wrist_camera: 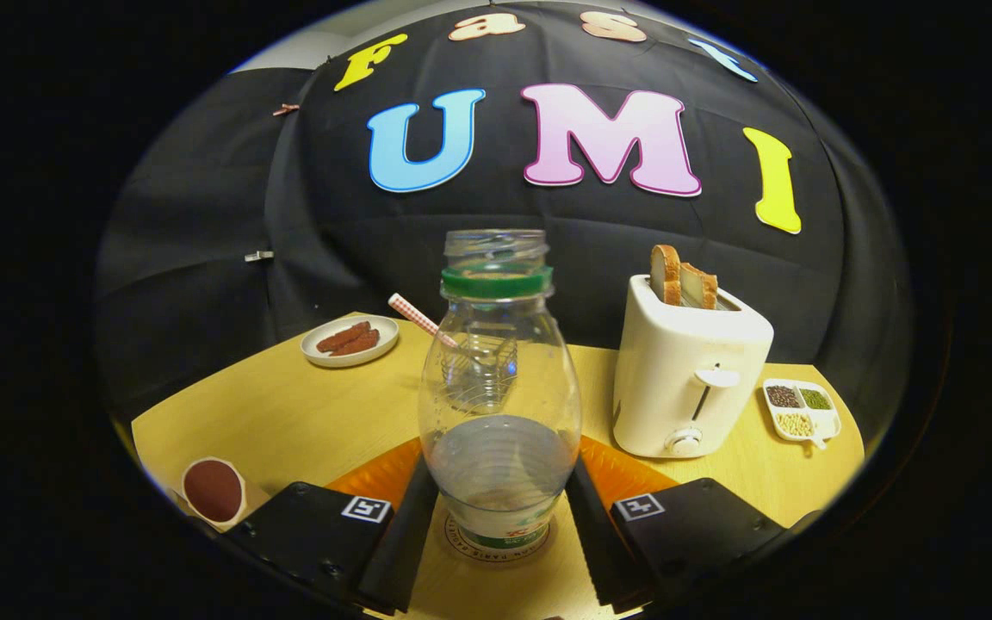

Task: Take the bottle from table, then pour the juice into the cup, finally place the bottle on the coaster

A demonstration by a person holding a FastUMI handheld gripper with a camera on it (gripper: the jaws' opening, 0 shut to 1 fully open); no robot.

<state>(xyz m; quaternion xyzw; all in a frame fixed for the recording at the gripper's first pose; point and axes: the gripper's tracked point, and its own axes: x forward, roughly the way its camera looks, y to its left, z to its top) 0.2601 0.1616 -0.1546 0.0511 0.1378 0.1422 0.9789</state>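
Both fingers of the gripper [500,525] press on the lower body of the bottle [499,387], one on each flank, so the jaws are pinching it low, where the plastic is widest. It stands upright between them, uncapped, with a green collar under the open neck and a little liquid in the bottom. Its base seems to sit on a round coaster [496,544] that peeks out beneath it, though whether it bears weight there or hangs just above cannot be told. Holding the bottle vertical keeps the remaining liquid from spilling through the open mouth.

Going by size, the yellow table [289,413] carries everything. An orange mat [625,472] shows on either side of the bottle, under the coaster. To the right stands a white toaster [687,370] with bread slices in its slots, well clear of the fingers. Seen through the clear bottle, a glass cup [483,366] with a checked straw stands just beyond it. Farther back on the left lies a small plate [350,341] of sausages. A divided dish [800,409] of beans sits beside the toaster. A small cup of dark red sauce [213,489] sits near the left finger.

Judging by the nearly empty bottle on the coaster, pouring looks done and release remains.
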